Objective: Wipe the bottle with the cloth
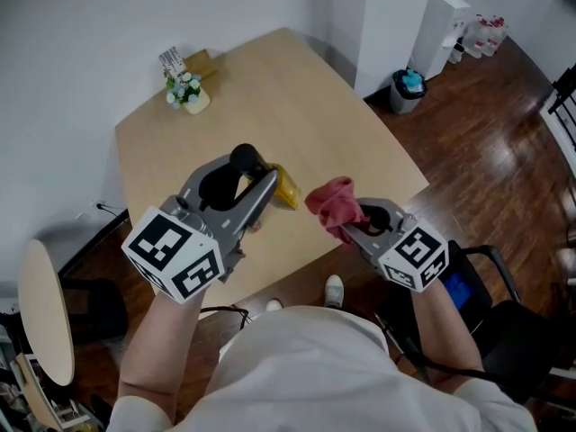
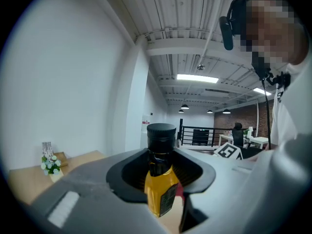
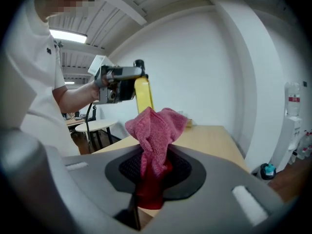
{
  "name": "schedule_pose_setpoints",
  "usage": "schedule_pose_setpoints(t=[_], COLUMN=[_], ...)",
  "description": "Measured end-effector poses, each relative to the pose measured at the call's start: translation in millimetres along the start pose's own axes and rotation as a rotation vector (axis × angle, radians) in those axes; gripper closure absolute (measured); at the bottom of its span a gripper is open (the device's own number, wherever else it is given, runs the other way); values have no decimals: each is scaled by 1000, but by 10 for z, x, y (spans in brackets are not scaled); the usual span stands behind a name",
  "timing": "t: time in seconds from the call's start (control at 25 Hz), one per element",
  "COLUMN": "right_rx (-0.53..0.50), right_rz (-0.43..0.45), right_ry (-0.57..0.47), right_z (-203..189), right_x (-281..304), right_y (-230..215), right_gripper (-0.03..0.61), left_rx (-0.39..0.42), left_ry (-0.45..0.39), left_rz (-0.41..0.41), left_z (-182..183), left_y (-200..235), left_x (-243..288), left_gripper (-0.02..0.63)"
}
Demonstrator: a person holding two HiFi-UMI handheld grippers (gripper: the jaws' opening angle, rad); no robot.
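Wooden table [image 1: 297, 97] sits below both grippers, bare apart from a small flower pot [image 1: 188, 94] at its far corner; neither task item rests on it.

Left gripper [image 1: 252, 183]: jaws nearly closed, clamped on the bottle [image 1: 286, 187] just below its black cap [image 2: 161, 133]. The left gripper view shows the neck seated between the jaws and the yellow body running down through them. Grip appears firm.

Right gripper [image 1: 360, 220]: jaws closed on the cloth [image 1: 331, 201]. The lower part of the red cloth is pinched between them and a bunched tuft stands out ahead of the tips.

Governing relation: from the right gripper, the bottle lies ahead and slightly to the left, just beyond the cloth tuft. The two are near but apart, with no contact visible in any view. In the right gripper view the bottle [image 3: 143, 94] reads as roughly upright, cap uppermost, held from its left side, so its yellow flank faces the cloth [image 3: 156, 126] unobstructed.

Assessment: wiping has not begun. The next move calls for closing the gap between cloth and bottle, then stroking along the bottle's long axis. Risk: only the free tuft will make contact.
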State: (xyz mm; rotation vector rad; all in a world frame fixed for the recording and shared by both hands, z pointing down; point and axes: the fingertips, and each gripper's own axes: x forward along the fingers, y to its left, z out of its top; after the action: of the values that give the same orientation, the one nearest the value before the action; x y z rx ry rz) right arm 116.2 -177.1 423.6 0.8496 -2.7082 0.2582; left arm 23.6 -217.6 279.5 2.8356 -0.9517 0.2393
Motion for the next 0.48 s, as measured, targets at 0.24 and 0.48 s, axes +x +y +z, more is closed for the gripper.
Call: schedule_pose_setpoints(t=[0.24,0.48], right_rx=[-100,-155], right_rz=[9,100], right_ry=[-137,-151], right_z=[898,1099], right_x=[-50,169], right_y=[-7,218], right_gripper=[492,492], left_rx=[-3,-6], left_ry=[42,37], left_rz=[-63,-136], left_z=[-165,-209], left_y=[-144,-383], left_x=[-2,-3], left_gripper=[463,463])
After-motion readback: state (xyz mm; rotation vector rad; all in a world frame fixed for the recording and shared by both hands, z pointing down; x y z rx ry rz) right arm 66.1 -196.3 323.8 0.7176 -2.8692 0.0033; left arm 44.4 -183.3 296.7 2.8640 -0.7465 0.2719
